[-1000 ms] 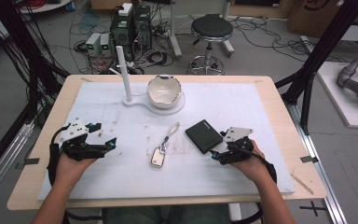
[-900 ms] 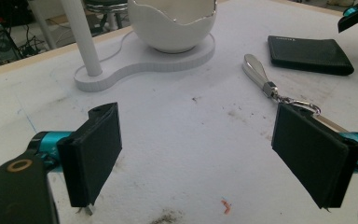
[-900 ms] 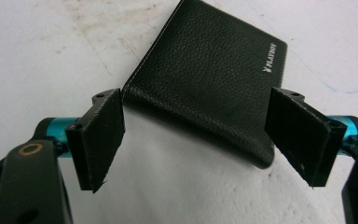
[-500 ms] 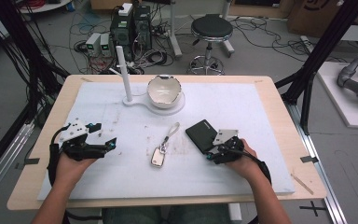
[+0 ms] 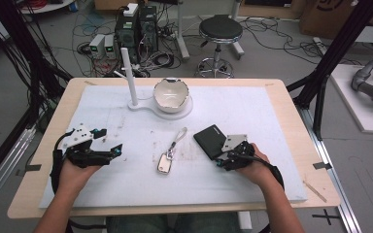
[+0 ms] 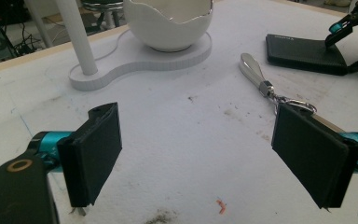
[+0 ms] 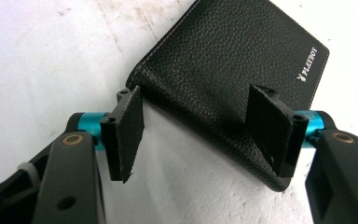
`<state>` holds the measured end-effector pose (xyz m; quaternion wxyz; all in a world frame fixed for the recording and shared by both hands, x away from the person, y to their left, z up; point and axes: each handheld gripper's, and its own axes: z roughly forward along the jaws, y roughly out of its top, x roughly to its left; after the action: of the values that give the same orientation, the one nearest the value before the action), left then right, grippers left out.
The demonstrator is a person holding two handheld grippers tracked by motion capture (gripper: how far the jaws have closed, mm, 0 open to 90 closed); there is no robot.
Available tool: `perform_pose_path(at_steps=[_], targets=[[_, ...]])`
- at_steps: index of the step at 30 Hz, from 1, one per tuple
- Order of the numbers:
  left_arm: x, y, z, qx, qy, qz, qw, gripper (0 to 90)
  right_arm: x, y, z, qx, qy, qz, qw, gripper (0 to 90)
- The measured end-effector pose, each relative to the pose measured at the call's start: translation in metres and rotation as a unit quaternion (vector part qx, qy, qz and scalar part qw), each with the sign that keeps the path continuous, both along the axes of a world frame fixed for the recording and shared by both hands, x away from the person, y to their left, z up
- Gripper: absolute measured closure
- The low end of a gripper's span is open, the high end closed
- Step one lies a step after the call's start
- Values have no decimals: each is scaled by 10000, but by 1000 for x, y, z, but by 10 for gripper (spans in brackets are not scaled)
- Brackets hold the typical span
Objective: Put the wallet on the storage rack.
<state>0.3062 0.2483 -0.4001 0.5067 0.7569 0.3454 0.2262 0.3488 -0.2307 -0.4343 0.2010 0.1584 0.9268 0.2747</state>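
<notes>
Reaching for the wallet (image 7: 233, 70) lying flat on the bench (image 5: 281, 213) right of centre: right gripper (image 7: 196, 121) with jaws apart, one over the leather near its edge and one just off it, nothing clamped yet. Next, probably lowering to straddle that edge and closing gently to lift. Left gripper (image 6: 200, 154) idle, jaws wide apart over stained white foam; keyring (image 5: 167, 158) and bowl (image 5: 171, 94) nearby, cables and stool (image 5: 219, 29) behind.

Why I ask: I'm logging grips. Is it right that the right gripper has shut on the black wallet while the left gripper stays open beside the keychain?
Not quite: the right gripper is open, its jaws straddling the black wallet's near edge, as the right gripper view shows. The left gripper is open.
</notes>
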Motion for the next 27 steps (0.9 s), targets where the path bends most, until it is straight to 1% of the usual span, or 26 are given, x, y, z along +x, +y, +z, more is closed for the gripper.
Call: perform_pose_path(at_steps=[1,2,4,5,6,8,9,10,11,12,14,15,16,17,18,20,21,22,23,24,25,26,27], targets=[[0,-1,0,-10,-5,-16,10000,159,0,0,0,0,0,0,10000,394],[0,-1,0,-1,-10,-31,10000,159,0,-1,1,33,47,-12,10000,450],[0,-2,0,2,0,-24,10000,159,-1,0,1,-18,-86,-35,10000,539],[0,-3,0,3,0,-31,10000,159,-1,0,1,-18,-86,-35,10000,539],[0,-3,0,11,-2,-37,10000,159,-1,2,1,-105,-229,10,9997,588],[0,-3,0,10,4,-31,10000,159,-2,4,0,-160,-378,9,9992,630],[0,-3,0,1,8,-24,10000,159,-4,6,0,-242,-453,22,9987,651],[0,-3,0,6,12,-23,10000,159,-5,8,-1,-252,-514,21,9984,672],[0,-3,0,6,12,-23,10000,159,-5,8,-1,-252,-514,21,9984,672],[-1,-3,0,2,12,-14,10000,159,-6,9,-1,-286,-577,0,9979,693],[-1,-3,0,-5,11,-24,10000,159,-8,11,-2,-343,-696,6,9970,741],[-1,-3,0,2,10,-28,10000,159,-8,11,-2,-337,-755,-21,9966,781],[-1,-2,0,-10,11,-28,10000,159,-9,12,-2,-385,-806,2,9960,813],[-1,-2,0,-11,6,-29,10000,159,-10,13,-2,-364,-845,-18,9958,836],[-1,-2,0,-17,0,-27,10000,159,-11,13,-1,-395,-856,-19,9955,846],[-1,-2,0,-20,-1,-24,10000,159,-12,14,-2,-384,-857,-19,9956,845],[-1,-1,0,-24,2,-19,10000,159,-12,13,-1,-353,-801,4,9962,808],[-1,-1,0,-31,-2,-24,10000,159,-11,13,-1,-320,-756,39,9966,731],[-1,-1,0,-31,-2,-24,10000,159,-11,13,-1,-320,-756,39,9966,731],[-1,0,0,-26,1,-8,10000,159,-9,12,0,-243,-561,12,9981,569],[-1,0,0,-36,1,-6,10000,159,-9,12,0,-243,-561,12,9981,569],[0,0,0,-24,-4,-17,10000,159,-8,12,-1,-284,-527,-29,9982,528],[0,0,0,-24,-4,-17,10000,159,-7,11,0,-255,-529,-59,9983,488]])
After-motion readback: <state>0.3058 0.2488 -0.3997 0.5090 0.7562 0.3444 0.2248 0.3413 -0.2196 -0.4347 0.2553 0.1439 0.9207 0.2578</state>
